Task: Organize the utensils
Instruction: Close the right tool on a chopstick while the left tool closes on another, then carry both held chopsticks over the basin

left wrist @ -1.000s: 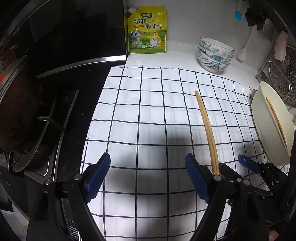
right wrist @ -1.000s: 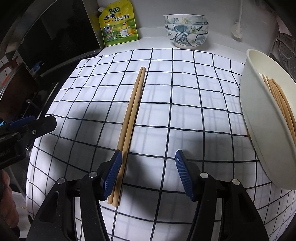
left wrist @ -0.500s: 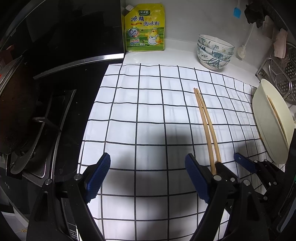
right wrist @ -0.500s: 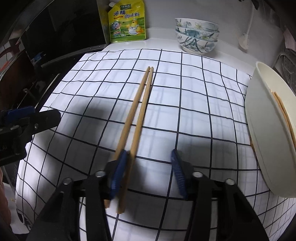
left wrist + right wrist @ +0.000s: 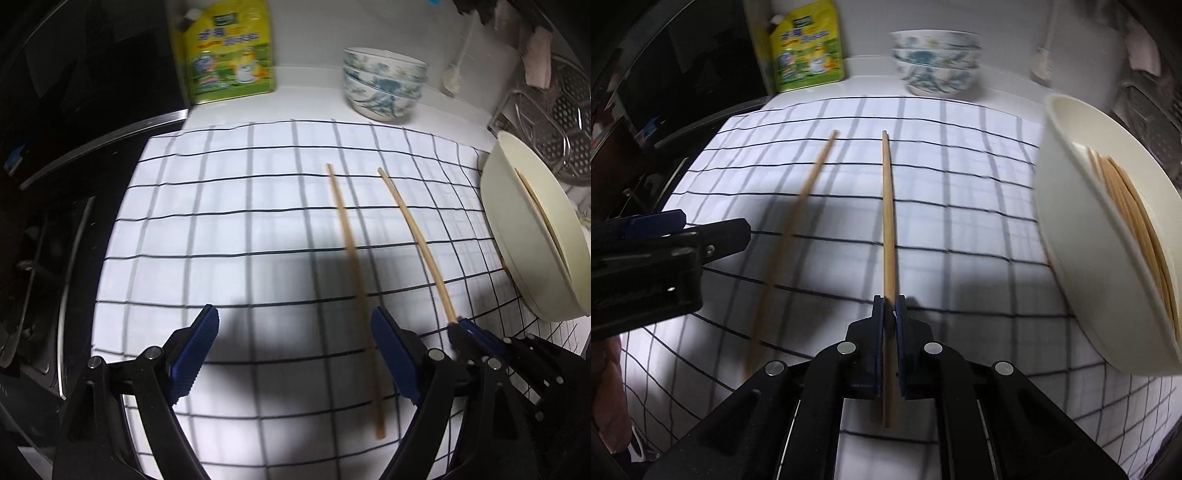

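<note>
Right gripper (image 5: 889,314) pinching one chopstick (image 5: 888,221) over the checked cloth (image 5: 960,206)

Its jaws have just been closing and are now pressing on the stick near its butt end, tip pointing toward the counter's back edge. The second chopstick (image 5: 354,266) is lying beside it, apart, on the cloth. The left gripper (image 5: 295,350) is hanging spread wide, holding nothing. More sticks are sitting in the bowl (image 5: 1071,221) at the cloth's right edge.
</note>
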Demonstrator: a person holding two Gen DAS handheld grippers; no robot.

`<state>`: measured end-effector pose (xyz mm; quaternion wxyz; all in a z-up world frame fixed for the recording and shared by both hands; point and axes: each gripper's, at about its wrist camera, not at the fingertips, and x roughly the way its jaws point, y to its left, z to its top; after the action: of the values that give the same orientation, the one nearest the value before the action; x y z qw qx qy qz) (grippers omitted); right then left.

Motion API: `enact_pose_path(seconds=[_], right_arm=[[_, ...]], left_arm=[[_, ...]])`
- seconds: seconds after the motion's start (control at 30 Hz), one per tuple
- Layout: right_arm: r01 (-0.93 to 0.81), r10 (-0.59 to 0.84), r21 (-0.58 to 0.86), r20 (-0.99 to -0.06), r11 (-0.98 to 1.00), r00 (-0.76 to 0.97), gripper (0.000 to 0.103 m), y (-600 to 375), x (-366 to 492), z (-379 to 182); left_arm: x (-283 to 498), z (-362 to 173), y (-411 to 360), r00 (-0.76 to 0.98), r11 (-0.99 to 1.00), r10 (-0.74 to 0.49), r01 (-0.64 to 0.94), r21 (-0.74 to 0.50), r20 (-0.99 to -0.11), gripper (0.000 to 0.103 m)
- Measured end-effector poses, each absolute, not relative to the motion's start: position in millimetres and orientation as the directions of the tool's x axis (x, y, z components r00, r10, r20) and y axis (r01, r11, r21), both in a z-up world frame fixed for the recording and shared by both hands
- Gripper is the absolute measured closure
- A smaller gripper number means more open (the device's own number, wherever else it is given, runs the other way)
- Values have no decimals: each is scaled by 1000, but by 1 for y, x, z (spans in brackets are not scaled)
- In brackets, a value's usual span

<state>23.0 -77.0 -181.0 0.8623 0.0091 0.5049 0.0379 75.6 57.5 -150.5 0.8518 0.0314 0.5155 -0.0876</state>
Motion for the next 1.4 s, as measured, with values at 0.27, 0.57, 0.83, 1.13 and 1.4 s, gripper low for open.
enact_pose_path(seconds=[0.27,0.57,0.83,1.13,1.4], right_arm=[[-9,80,86,-870,996,487,96,-103,11,-182],[-8,89,100,-853,995,514,73,-105,24,-177],[-11,36,36,-857,999,514,73,-99,34,-183],[-23,24,14,-850,1000,526,91,-91,31,-183],[1,45,53,-861,999,506,97,-94,31,-182]], left_arm=[[84,-165,47,454,982,-99,187,-14,-886,20],[86,-169,42,470,980,-91,198,4,-878,20],[88,-178,37,463,980,-83,197,11,-882,24],[84,-172,26,469,970,-124,244,-6,-875,87],[83,-171,32,441,970,-136,242,-28,-887,96]])
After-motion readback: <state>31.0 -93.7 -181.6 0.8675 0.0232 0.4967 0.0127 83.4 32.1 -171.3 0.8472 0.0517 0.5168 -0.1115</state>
